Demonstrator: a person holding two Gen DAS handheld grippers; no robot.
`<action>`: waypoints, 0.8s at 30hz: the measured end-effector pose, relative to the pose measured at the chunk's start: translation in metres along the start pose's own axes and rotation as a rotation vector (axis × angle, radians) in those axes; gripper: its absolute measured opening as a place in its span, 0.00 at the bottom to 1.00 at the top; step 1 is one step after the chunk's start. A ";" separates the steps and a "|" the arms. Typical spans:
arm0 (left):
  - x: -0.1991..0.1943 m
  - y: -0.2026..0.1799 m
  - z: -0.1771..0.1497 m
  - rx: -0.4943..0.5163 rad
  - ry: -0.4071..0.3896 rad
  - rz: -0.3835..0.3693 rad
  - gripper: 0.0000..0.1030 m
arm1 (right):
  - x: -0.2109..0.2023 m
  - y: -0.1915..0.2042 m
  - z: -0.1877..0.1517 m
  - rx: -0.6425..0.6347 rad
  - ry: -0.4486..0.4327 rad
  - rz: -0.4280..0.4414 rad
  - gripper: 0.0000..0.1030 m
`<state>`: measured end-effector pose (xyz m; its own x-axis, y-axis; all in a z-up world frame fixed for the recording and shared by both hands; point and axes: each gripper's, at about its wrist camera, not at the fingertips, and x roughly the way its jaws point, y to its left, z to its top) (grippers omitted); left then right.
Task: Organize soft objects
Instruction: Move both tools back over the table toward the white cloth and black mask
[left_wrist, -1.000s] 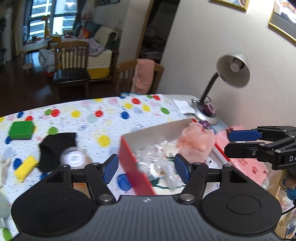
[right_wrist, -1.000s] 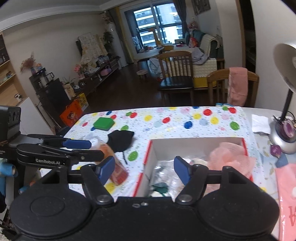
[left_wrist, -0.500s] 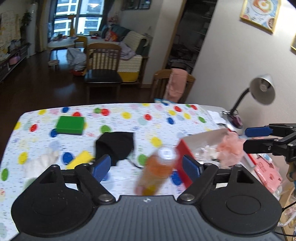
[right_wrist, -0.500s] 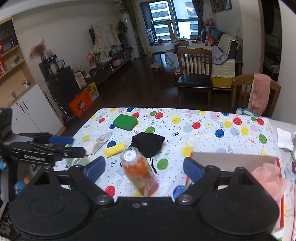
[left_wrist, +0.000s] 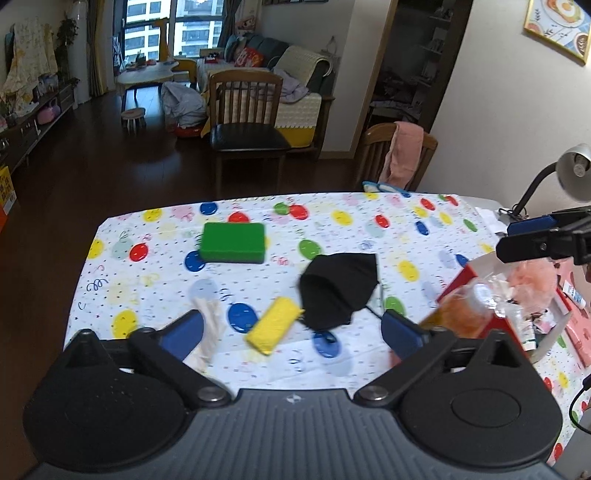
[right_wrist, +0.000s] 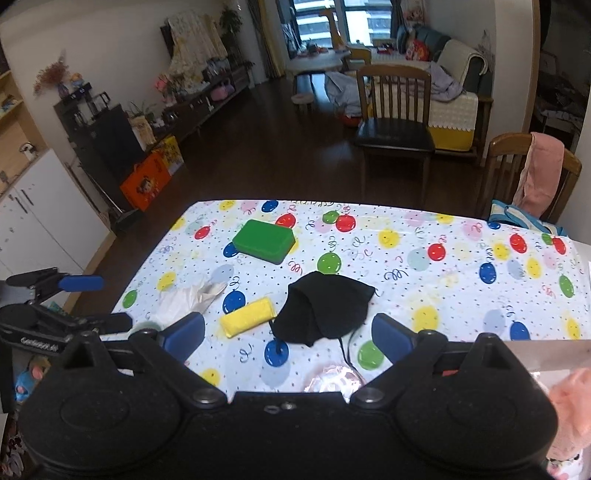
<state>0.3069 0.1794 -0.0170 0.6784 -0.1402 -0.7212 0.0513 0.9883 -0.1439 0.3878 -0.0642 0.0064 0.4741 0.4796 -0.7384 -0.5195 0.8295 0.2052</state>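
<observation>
Now we hold the left hand-held gripper (left_wrist: 291, 328) above the near edge of the bench (left_wrist: 369, 236); its blue-padded jaws have just been opening and stand wide, with nothing gripped between them. The right hand-held gripper (right_wrist: 288, 332) has likewise just been opening, and it too is empty and spread wide. Each shows at the edge of the other's view, so we carry them side by side, both angled down at the balloon-print cloth.

Just ahead of both jaws lies a small yellow sponge roll (left_wrist: 272, 325), and touching it on the right a crumpled black fabric face mask (left_wrist: 340, 290) with its ear loop trailing toward us. Left of the roll sits a limp white glove-like piece (right_wrist: 192, 299); we cannot tell its material. Farther back, well apart from these, rests a green rectangular sponge block (left_wrist: 233, 242).

Off to the right stands a red-sided cardboard box (left_wrist: 454, 284) that already holds a pink mesh bath puff (left_wrist: 532, 275) and some clear wrappers. An orange-filled plastic bottle (left_wrist: 458, 314) leans just beside the box's near corner.

We judge the task partly done: the puff is boxed, while four soft things are left on the cloth. The yellow roll or the mask looks the likeliest next pick.
</observation>
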 end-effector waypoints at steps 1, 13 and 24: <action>0.004 0.009 0.001 -0.004 0.004 -0.001 1.00 | 0.009 0.003 0.005 0.005 0.010 -0.007 0.94; 0.082 0.101 0.010 -0.082 0.163 -0.074 1.00 | 0.107 0.014 0.040 0.138 0.097 -0.137 0.94; 0.155 0.121 -0.003 -0.007 0.289 -0.045 1.00 | 0.195 0.012 0.037 0.203 0.188 -0.252 0.94</action>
<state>0.4157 0.2773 -0.1481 0.4389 -0.1966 -0.8768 0.0707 0.9803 -0.1844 0.5003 0.0501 -0.1113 0.4202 0.2074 -0.8834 -0.2427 0.9637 0.1108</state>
